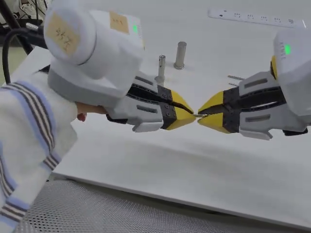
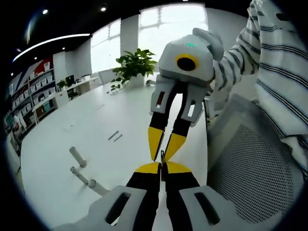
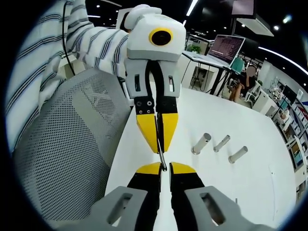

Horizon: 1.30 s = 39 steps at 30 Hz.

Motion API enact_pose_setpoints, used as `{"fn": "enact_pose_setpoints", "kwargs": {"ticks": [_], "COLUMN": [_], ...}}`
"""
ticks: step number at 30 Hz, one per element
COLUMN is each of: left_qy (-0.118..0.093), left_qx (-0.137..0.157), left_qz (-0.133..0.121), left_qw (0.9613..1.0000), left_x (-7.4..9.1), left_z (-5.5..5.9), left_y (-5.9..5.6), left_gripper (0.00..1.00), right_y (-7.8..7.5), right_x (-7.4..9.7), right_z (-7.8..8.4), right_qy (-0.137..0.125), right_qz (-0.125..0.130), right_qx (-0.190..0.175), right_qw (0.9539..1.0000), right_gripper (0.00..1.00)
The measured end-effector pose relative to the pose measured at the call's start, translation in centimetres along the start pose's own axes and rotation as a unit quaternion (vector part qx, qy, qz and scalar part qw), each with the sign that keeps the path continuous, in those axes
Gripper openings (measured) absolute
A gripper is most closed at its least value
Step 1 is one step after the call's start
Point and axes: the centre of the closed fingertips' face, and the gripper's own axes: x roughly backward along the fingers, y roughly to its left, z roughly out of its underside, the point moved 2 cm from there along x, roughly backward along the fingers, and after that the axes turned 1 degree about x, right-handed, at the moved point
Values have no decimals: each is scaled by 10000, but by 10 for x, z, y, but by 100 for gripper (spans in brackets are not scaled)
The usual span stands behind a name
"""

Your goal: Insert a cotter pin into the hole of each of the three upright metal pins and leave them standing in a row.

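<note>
A thin cotter pin (image 1: 198, 115) hangs in the air between my two grippers, which meet tip to tip above the white table (image 1: 146, 160). My left gripper (image 1: 193, 117) is shut on the cotter pin (image 3: 157, 132). My right gripper (image 1: 199, 114) faces it, its jaws narrowly parted around the pin's free end (image 2: 162, 155). Behind the grippers two upright metal pins (image 1: 180, 55) (image 1: 161, 68) stand on the table. All three metal pins (image 3: 201, 143) (image 3: 222, 143) (image 3: 238, 154) show in a row in the right gripper view.
Loose cotter pins (image 1: 235, 77) lie on the table right of the uprights. A white power strip (image 1: 252, 17) runs along the far edge. A grey mesh chair (image 1: 97, 208) sits below the table's near edge. A striped sleeve (image 1: 24, 141) is at the left.
</note>
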Motion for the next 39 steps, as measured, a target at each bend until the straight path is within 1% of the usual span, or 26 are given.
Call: {"fn": "enact_pose_setpoints", "kwargs": {"ticks": [3,7,9,11,12,15,17,20,22,24,26,30,32,34,35,38,39], "left_qy": [18,63,114,222,274,318,344,331,300,268,235,184,164,65,33,-40,-76], "left_qx": [-198,-334,-392,-514,-527,-576,-597,-531,-432,-331,-323,-213,-145,38,93,257,318], "left_qz": [5,31,48,69,73,60,68,84,84,92,62,-58,-142,-338,-389,-577,-688], "left_qw": [9998,9994,9992,9984,9982,9978,9976,9980,9986,9990,9992,9996,9997,9994,9992,9980,9971], "left_x": [0,-1,-1,-1,-1,-2,-2,-2,-2,-1,0,3,5,9,10,15,17], "left_z": [0,1,2,6,8,9,10,11,11,12,12,14,15,16,16,16,17], "left_y": [0,-1,-1,0,0,2,2,4,4,5,7,13,17,24,25,29,32], "left_gripper": [0,0,0,0,0,0,0,0,0,0,0,2,7,13,16,24,27], "right_y": [1,2,2,2,3,3,4,5,5,6,6,3,0,-3,-5,-10,-13], "right_x": [-1,-2,-2,-2,-3,-3,-2,-2,-1,-1,-2,-1,-1,0,0,0,0], "right_z": [0,1,1,0,0,-1,-2,-2,-2,-2,-2,-4,-3,-3,-3,-2,-2], "right_qy": [1,5,-3,-25,-40,-27,-60,-82,-94,-123,-170,-312,-349,-389,-441,-564,-615], "right_qz": [-41,-58,-78,-103,-121,-138,-159,-179,-167,-183,-175,-100,-55,6,52,153,179], "right_qx": [-3,-79,-116,-149,-172,-154,-80,-52,-26,-100,-185,-393,-489,-590,-659,-855,-945], "right_qw": [10000,10000,9999,9998,9998,9998,9998,9998,9998,9997,9995,9987,9982,9975,9968,9946,9935], "right_gripper": [0,0,0,0,0,0,0,0,0,0,0,0,0,0,0,0,0]}}
